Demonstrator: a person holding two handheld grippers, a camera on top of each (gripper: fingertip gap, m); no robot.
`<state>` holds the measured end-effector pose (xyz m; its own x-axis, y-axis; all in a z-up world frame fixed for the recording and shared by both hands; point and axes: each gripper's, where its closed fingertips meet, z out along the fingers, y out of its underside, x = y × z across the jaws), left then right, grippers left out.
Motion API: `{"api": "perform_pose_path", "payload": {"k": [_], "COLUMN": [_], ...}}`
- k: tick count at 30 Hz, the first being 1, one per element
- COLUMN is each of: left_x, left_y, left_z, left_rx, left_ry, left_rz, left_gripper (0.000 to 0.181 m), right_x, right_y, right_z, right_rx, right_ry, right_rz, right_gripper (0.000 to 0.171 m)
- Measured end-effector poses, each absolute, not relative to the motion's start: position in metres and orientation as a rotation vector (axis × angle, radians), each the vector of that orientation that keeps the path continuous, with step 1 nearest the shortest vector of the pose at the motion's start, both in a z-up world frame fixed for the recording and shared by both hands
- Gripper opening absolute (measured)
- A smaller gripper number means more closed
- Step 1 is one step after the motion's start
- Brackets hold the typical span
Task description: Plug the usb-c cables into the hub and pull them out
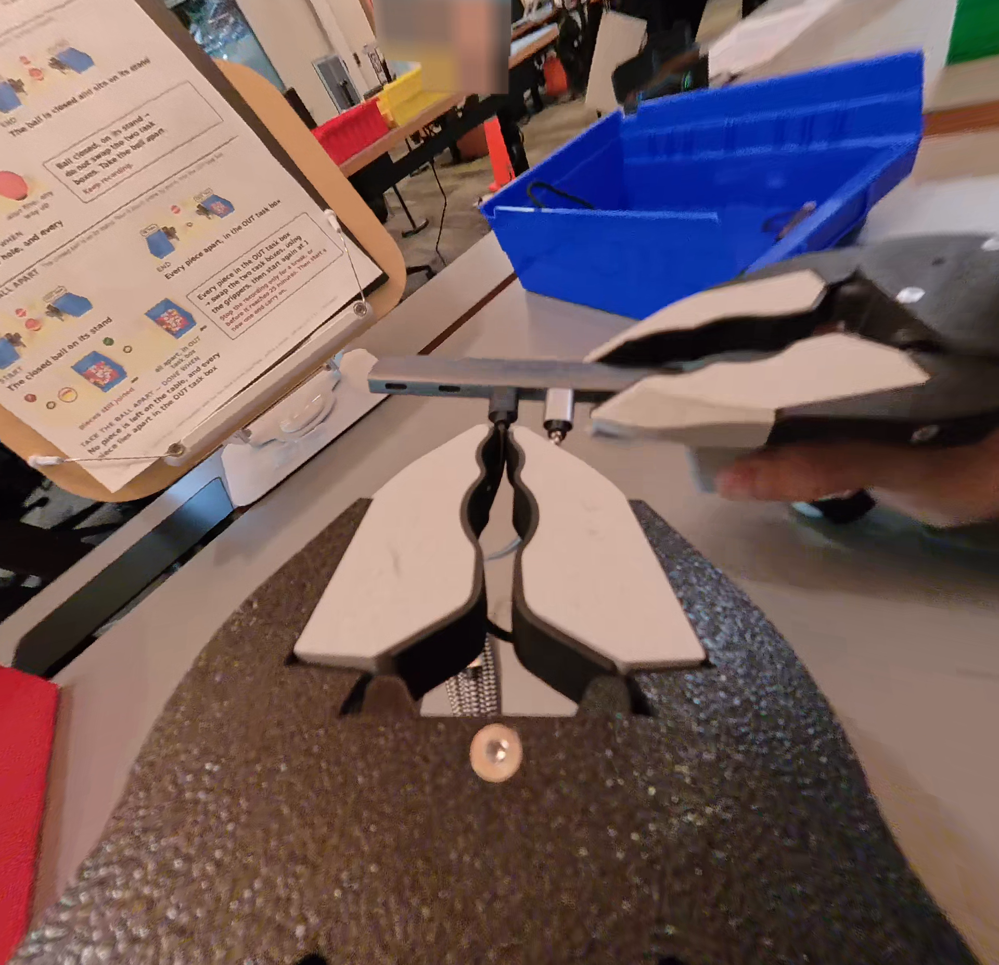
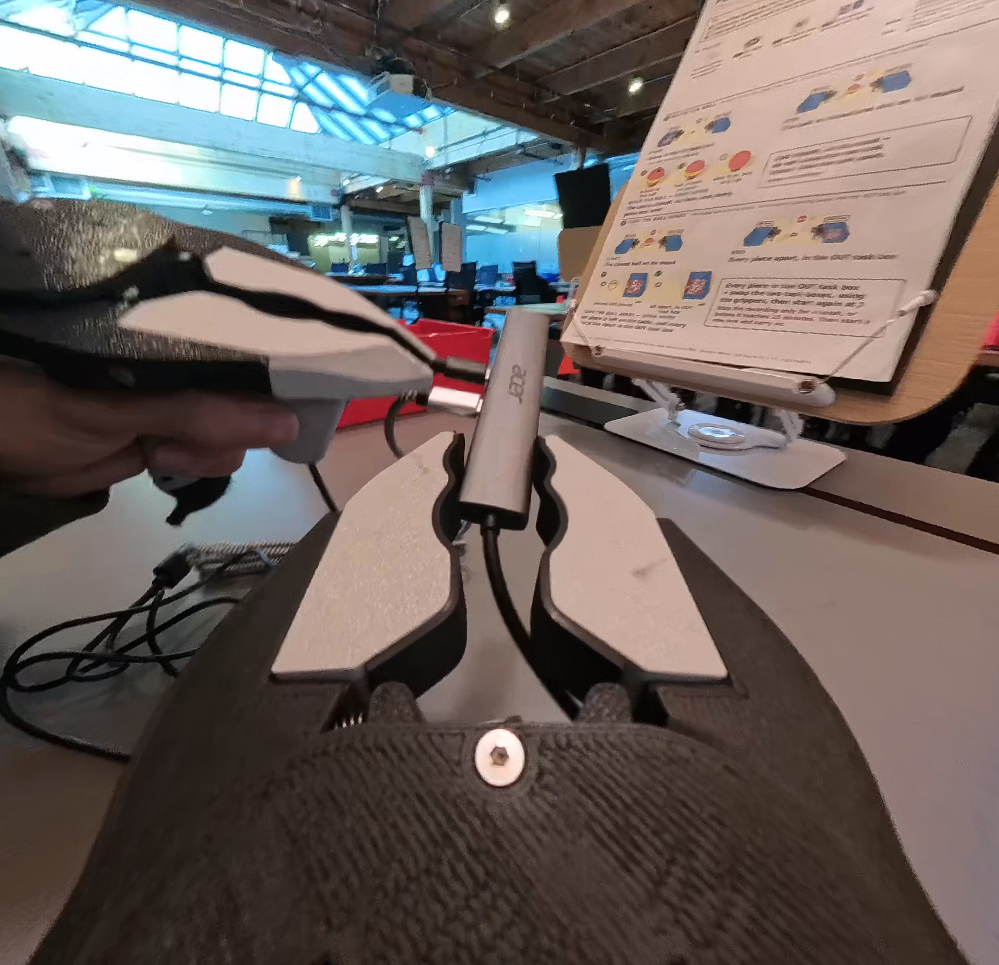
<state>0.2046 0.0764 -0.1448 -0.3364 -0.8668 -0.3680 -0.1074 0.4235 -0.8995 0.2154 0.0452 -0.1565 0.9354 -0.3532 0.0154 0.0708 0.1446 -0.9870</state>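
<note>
A slim grey hub (image 1: 486, 374) is held level above the table, with two empty ports at its left end. My right gripper (image 1: 592, 385) comes in from the right and is shut on the hub's right end; in the right wrist view my right gripper (image 2: 497, 444) clamps the hub (image 2: 511, 393) near its own black lead. A black usb-c plug (image 1: 503, 402) and a silver plug (image 1: 558, 405) sit in the hub's near side. My left gripper (image 1: 503, 435) is shut on the black cable just behind its plug. It also shows in the right wrist view (image 2: 430, 368) at the black plug (image 2: 465, 368).
A blue bin (image 1: 703, 209) stands beyond the hub on the grey table (image 1: 757, 587). A tilted stand with an instruction sheet (image 1: 162, 236) is at the left, its white base (image 2: 757, 452) on the table. Loose black cables (image 2: 108, 647) lie at the right wrist view's left. A red bin (image 2: 454, 344) is behind. One gripper's finger ends stand about 4 centimeters off the other's.
</note>
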Motion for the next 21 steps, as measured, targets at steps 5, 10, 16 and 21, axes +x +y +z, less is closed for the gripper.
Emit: {"api": "perform_pose_path", "payload": {"k": [5,10,16,21], "left_x": [0.2021,0.2008,0.2019,0.2015], "left_y": [0.0736,0.0747,0.0752,0.0767], "left_z": [-0.1483,-0.1484,-0.1513,-0.1529], "left_rx": [-0.823,-0.823,-0.821,-0.819], "left_ry": [1.648,1.629,1.648,1.667], "left_rz": [-1.147,-1.155,-1.144,-1.161], "left_gripper": [0.005,0.009,0.008,0.007], "right_x": [0.2139,0.211,0.2078,0.2072], "right_y": [0.0417,0.0412,0.043,0.044], "right_z": [-0.1525,-0.1506,-0.1516,-0.1527], "right_rx": [-1.364,-1.347,-1.359,-1.37], "right_ry": [0.215,0.178,0.129,0.117], "right_rz": [-0.428,-0.471,-0.521,-0.529], "right_gripper": [0.024,0.024,0.024,0.024]}}
